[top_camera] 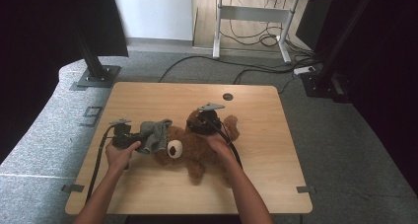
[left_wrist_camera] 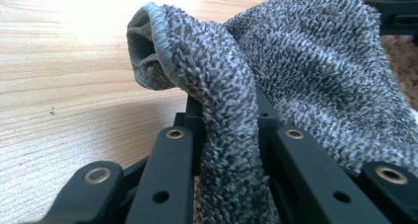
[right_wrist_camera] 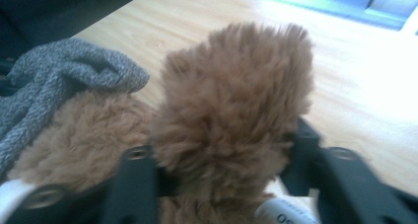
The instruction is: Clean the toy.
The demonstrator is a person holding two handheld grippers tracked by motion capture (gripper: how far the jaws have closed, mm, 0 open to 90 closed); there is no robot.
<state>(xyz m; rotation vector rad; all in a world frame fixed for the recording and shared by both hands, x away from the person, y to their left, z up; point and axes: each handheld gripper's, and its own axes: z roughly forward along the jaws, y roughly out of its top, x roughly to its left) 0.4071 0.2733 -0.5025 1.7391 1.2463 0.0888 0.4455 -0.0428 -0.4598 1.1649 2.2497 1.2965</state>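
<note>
Left gripper [top_camera: 132, 139] pinches the grey sock [top_camera: 154, 135], its opening lying just left of the teddy bear's limb [right_wrist_camera: 236, 100] clasped between the right gripper [top_camera: 204, 123] jaws.

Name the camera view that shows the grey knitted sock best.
The left gripper view: the grey knitted sock is close up, stitches sharp, a fold pinched in the left tool. The high view shows it small, draped over the brown plush teddy bear; the right gripper view catches a bunched edge.

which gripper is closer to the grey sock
Left. The left gripper is shut on the grey sock; the right gripper sits further along the teddy bear, around a furry limb.
</note>
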